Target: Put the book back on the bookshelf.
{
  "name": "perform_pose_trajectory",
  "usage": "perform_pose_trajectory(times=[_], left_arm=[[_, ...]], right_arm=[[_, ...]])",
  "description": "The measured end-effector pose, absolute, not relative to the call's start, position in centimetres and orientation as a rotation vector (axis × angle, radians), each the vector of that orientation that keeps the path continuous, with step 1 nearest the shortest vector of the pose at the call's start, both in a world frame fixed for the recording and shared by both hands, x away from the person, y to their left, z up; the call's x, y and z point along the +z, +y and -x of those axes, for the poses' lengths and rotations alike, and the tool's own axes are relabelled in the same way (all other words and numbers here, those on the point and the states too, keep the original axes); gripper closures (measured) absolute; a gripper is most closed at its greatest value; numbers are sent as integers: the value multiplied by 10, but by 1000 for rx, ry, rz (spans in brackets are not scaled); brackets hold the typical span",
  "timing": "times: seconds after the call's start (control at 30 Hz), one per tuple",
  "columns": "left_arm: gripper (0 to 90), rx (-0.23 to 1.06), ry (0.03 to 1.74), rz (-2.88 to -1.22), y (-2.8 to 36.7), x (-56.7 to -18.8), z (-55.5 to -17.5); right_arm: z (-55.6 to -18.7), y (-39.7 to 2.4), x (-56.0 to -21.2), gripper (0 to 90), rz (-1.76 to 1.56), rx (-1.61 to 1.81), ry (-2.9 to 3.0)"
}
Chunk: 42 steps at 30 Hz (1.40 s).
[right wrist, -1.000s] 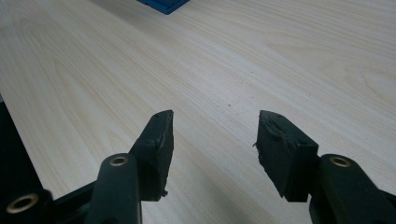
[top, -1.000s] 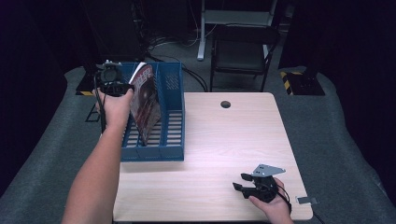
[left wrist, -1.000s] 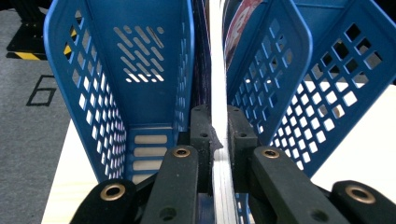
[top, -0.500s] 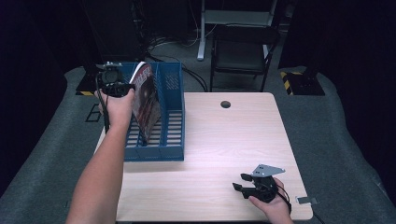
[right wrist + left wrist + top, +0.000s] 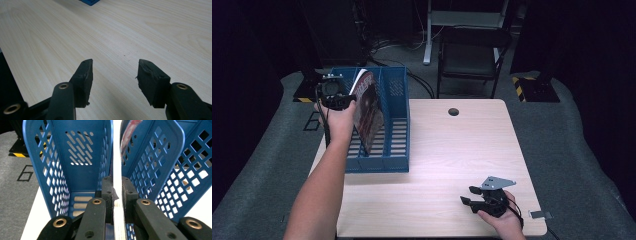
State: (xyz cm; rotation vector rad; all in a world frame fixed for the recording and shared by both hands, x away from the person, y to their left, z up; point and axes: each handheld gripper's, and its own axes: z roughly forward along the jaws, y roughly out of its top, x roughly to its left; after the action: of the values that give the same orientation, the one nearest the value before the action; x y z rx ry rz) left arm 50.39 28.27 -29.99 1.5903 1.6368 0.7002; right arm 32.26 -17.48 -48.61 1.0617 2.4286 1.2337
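A magazine with a dark reddish cover stands tilted in the middle slot of a blue file rack at the table's left. My left gripper is shut on the magazine's upper left edge. In the left gripper view its jaws press from both sides on the magazine's white edge, and the left gripper points down into the rack. My right gripper rests near the table's front right corner, open. In the right gripper view nothing lies between the jaws of the right gripper, only bare wooden table.
A round cable hole sits at the table's far middle. A dark chair stands behind the table. A small strip of tape marks the front right edge. Grey carpet surrounds the table.
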Motion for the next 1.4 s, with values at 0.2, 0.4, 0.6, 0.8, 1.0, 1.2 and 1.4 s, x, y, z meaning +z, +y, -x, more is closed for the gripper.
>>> perform_pose_trajectory(times=[0.2,0.4,0.6,0.8,1.0,1.2,1.4], left_arm=[[735,691,1634,-1612,281,-300,-502],[680,654,1646,-1612,284,-301,-502],[587,618,1645,-1595,289,-303,-502],[546,598,1647,-1600,291,-304,-500],[538,586,1637,-1600,292,-304,-499],[516,569,1621,-1612,291,-305,-497],[509,564,1626,-1605,294,-304,-496]], right_arm=[[-323,-175,-486,461,-1062,1236,2428],[-323,-173,-486,461,-1072,1238,2425],[-323,-173,-486,461,-1065,1226,2442],[-324,-173,-486,461,-1056,1225,2445],[-324,-172,-487,461,-1071,1227,2424],[-323,-171,-487,461,-1067,1222,2440],[-324,-172,-487,461,-1057,1226,2435]])
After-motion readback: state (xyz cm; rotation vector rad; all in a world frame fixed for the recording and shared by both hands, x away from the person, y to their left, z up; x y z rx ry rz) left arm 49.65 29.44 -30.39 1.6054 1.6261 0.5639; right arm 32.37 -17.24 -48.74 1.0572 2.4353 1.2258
